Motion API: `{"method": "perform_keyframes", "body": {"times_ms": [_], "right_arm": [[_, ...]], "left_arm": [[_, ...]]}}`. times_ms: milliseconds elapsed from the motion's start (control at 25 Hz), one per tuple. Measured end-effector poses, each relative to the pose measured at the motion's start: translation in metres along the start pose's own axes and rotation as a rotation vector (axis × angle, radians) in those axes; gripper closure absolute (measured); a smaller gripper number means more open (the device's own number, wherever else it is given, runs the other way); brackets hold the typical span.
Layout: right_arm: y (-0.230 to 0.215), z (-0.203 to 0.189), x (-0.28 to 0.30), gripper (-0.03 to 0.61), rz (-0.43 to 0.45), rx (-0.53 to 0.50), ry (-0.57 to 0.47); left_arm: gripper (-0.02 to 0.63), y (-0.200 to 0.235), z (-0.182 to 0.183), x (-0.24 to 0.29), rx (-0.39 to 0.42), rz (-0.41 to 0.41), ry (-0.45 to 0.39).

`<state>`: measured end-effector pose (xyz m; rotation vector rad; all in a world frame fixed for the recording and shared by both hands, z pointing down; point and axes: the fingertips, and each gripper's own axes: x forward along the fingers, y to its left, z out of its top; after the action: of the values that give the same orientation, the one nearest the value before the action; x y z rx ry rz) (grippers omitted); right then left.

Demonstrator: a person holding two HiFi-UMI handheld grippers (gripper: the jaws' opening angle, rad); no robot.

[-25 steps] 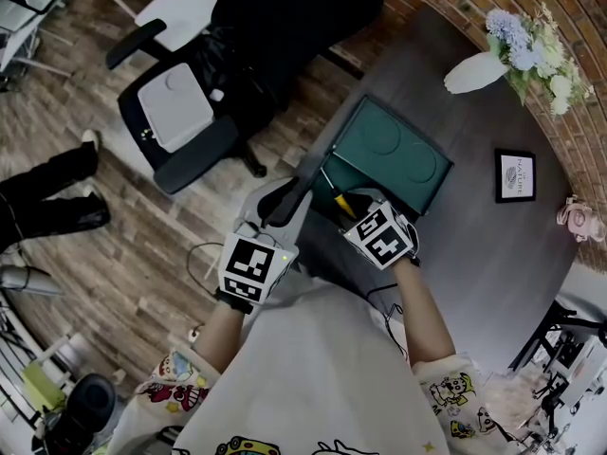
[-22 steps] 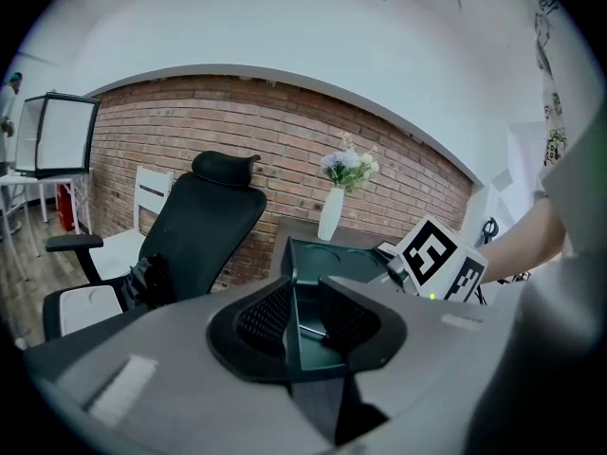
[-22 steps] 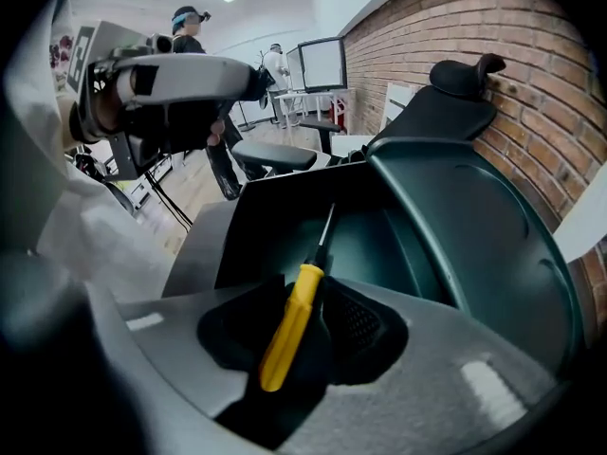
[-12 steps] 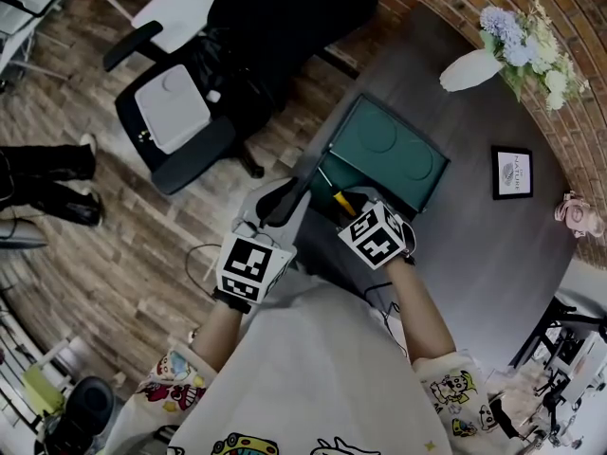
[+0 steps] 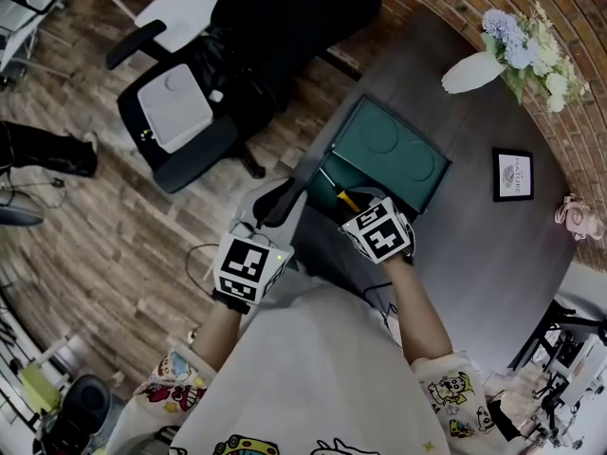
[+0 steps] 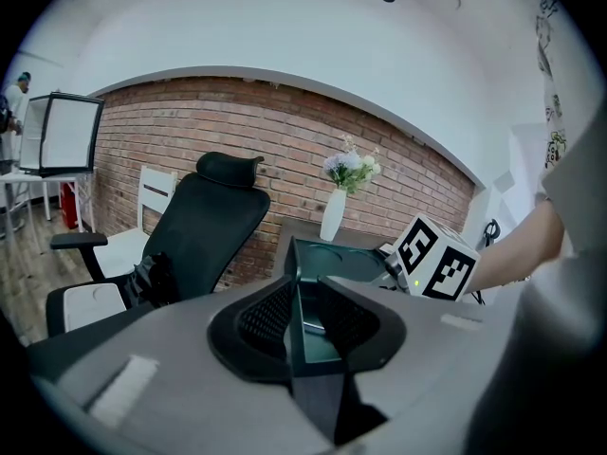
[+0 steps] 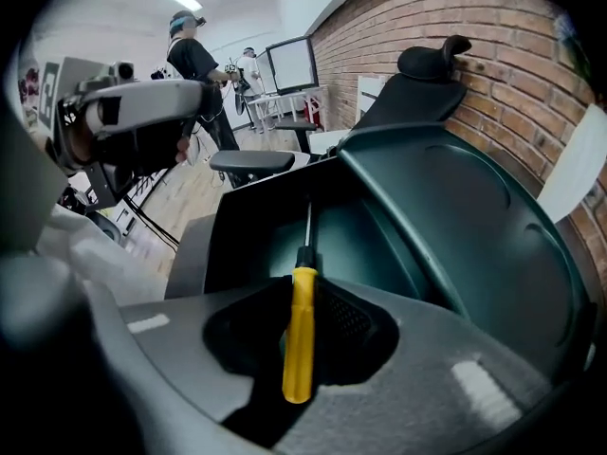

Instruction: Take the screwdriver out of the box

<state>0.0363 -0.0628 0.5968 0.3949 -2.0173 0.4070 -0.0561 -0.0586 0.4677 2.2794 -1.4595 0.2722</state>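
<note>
A dark green box point(image 5: 398, 150) stands open on the dark table point(image 5: 493, 254), its lid point(image 7: 446, 216) tilted back. My left gripper point(image 5: 296, 186) is at the box's near left edge; in the left gripper view point(image 6: 302, 325) its jaws have just been closing and are shut on the box's wall point(image 6: 289, 282). A screwdriver point(image 5: 343, 200) with a yellow handle point(image 7: 302, 330) points its shaft into the box. My right gripper point(image 7: 302, 339) has just been closing, and its pads pinch the handle from both sides.
A black office chair point(image 5: 190, 93) stands on the wooden floor left of the table. On the table's far side are a white vase with flowers point(image 5: 474, 71), a small framed picture point(image 5: 515, 174) and a pink object point(image 5: 574, 218). A person's leg point(image 5: 38, 150) shows at far left.
The right gripper's marker cube has rolled slightly over the box, and more of the yellow handle shows. The left gripper stays put. The legs at far left have shifted away.
</note>
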Motion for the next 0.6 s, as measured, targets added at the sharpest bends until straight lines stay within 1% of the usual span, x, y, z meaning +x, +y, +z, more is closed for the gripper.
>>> {"method": "perform_keyframes", "body": {"times_ms": [280,600], "right_arm": [[-0.004,-0.002,-0.002,0.503,-0.016,-0.008,0.011],[-0.008,-0.001,-0.014,0.503,-0.035,-0.001,-0.012]], "left_arm": [[0.532,0.002,0.002,-0.001,-0.002,0.007,-0.006],[0.534,0.004,0.006,-0.001,0.005,0.011,-0.013]]}}
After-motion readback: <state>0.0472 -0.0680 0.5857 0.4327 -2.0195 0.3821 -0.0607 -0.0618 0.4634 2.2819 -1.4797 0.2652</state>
